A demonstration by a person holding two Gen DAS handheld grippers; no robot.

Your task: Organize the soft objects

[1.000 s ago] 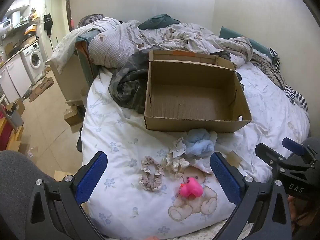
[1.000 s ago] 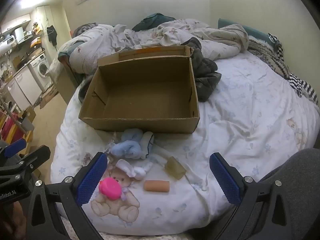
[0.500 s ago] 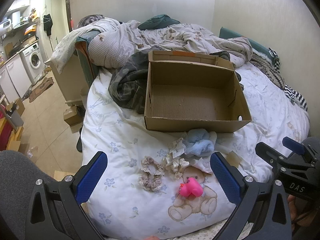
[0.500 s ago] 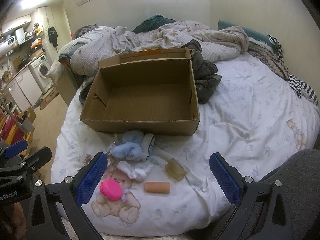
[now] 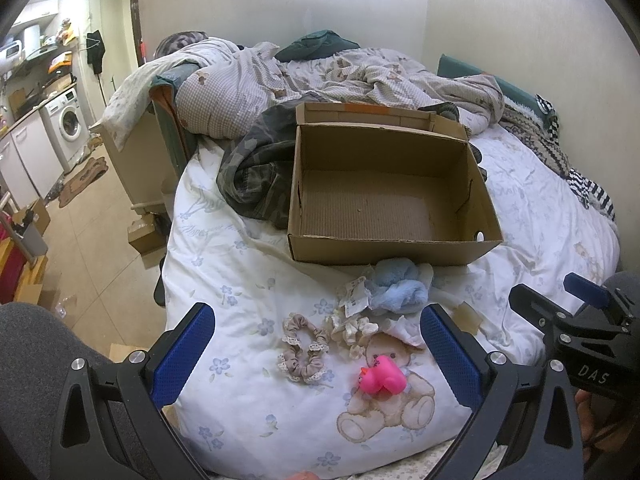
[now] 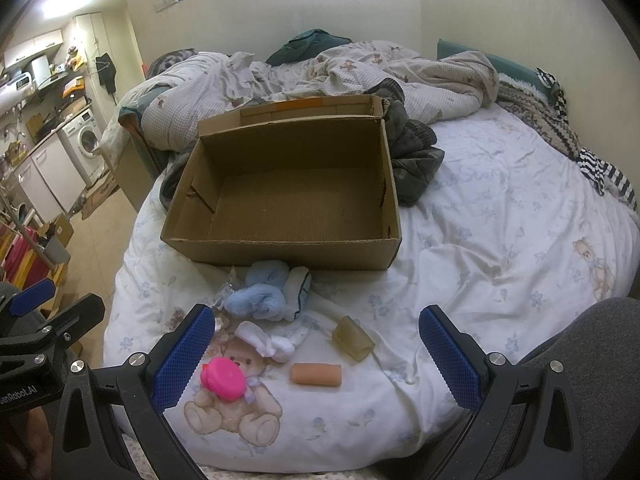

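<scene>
An open, empty cardboard box [image 5: 390,248] [image 6: 280,250] stands on the bed. In front of it lie a fluffy blue item [image 5: 396,290] [image 6: 262,294], a beige scrunchie [image 5: 302,350], a cream scrunchie [image 5: 352,328], white socks [image 6: 268,340], a pink rubber duck [image 5: 382,378] [image 6: 223,378], a peach roll [image 6: 316,374] and a tan block [image 6: 352,338]. My left gripper [image 5: 318,354] is open and empty above the near bed edge. My right gripper [image 6: 314,356] is open and empty, to the right of it.
A dark camouflage garment [image 5: 256,172] lies left of the box. A crumpled duvet [image 5: 320,80] covers the far bed. Striped cloth [image 6: 604,172] lies at the right edge. The floor, a washing machine [image 5: 68,124] and boxes are at the left.
Both grippers have stayed open. The right wrist view has shifted slightly, so the box sits a little lower and nearer. The objects have not moved.
</scene>
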